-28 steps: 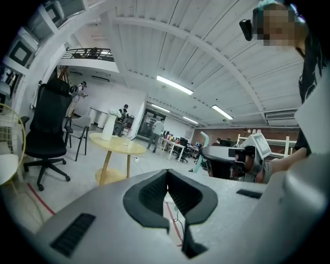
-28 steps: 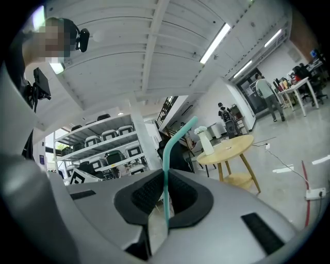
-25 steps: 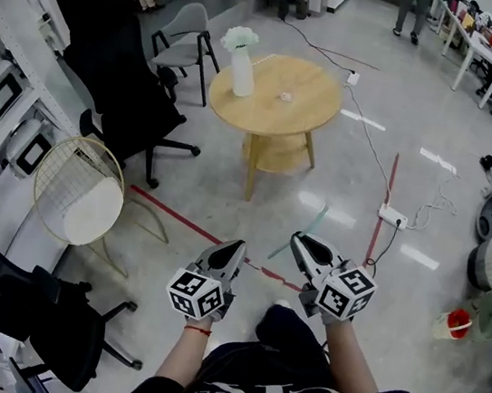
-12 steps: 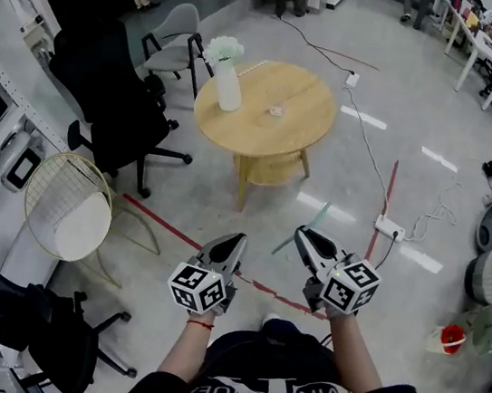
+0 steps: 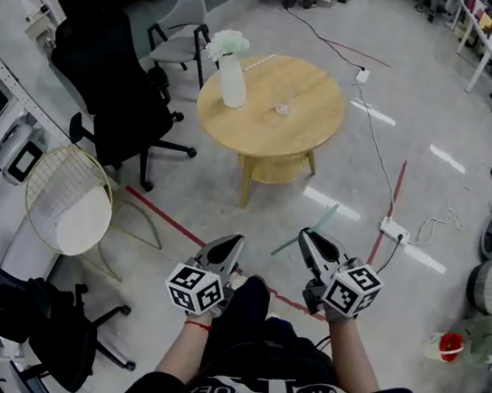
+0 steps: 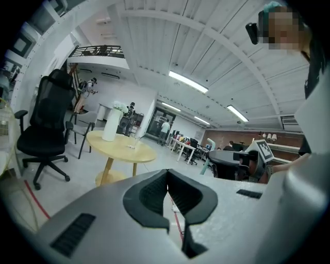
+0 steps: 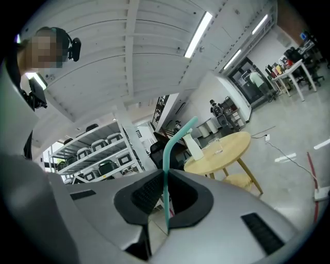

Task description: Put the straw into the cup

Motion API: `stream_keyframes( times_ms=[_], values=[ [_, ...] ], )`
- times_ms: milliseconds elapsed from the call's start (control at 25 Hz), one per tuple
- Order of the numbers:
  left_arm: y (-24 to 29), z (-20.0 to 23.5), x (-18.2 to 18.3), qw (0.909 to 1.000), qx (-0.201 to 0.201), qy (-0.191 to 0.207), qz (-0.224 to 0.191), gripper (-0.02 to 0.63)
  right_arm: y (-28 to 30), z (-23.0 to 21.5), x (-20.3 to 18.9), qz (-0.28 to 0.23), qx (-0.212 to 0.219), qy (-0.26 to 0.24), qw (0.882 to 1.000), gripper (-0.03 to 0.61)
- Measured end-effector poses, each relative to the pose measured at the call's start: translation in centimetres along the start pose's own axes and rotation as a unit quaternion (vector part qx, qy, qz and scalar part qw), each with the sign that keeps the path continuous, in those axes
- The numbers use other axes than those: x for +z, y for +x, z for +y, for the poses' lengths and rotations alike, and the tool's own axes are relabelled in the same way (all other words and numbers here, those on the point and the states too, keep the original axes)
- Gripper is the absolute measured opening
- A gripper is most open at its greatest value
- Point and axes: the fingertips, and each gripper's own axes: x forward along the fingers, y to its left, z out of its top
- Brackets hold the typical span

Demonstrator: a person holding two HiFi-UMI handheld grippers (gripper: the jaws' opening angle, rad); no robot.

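Straw (image 5: 323,219) was pinched in right gripper (image 5: 305,237), long end forward, likely for insertion into cup (image 5: 282,109) on the counter (image 5: 316,96), well apart; left gripper (image 5: 231,240) was pressed together, empty.

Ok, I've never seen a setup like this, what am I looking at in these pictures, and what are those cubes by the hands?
No robot here: a person holds a pair of tongs in each hand, and the marker cubes are part of them. The downward picture comes from a camera on the person's head; the left tongs and right tongs show near the bottom. The other two come from cameras riding on each pair, looking along its jaws. The left tongs are shut on nothing; the right tongs grip a teal straw. Ahead stands a round wooden table with a white vase of flowers and a small clear cup.
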Motion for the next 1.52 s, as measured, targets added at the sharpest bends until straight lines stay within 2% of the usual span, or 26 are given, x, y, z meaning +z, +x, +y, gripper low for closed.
stream_keyframes(
  times_ms=[200,600,840,1200,1520],
  values=[
    [2.8,1.2,0.3,0.9999,-0.013,-0.002,0.010,0.008,1.5,-2.4,0.1,0.009,-0.015,0.005,1.000,0.023],
    [11.9,4.2,5.6,0.9980,-0.061,0.013,0.007,0.008,7.1,-8.0,5.6,-0.009,-0.035,-0.001,0.999,0.023],
    [16.4,8.3,8.5,0.9976,-0.067,0.011,0.010,0.008,12.6,-10.6,8.2,-0.010,-0.033,-0.005,0.999,0.023],
    [22.2,13.5,11.2,0.9970,-0.074,0.001,0.022,0.008,18.9,-14.6,10.0,-0.001,-0.042,0.005,0.999,0.023],
    [26.5,16.8,12.3,0.9949,-0.092,0.006,0.041,0.008,23.7,-17.6,11.1,-0.001,-0.052,0.012,0.999,0.023]
  ],
)
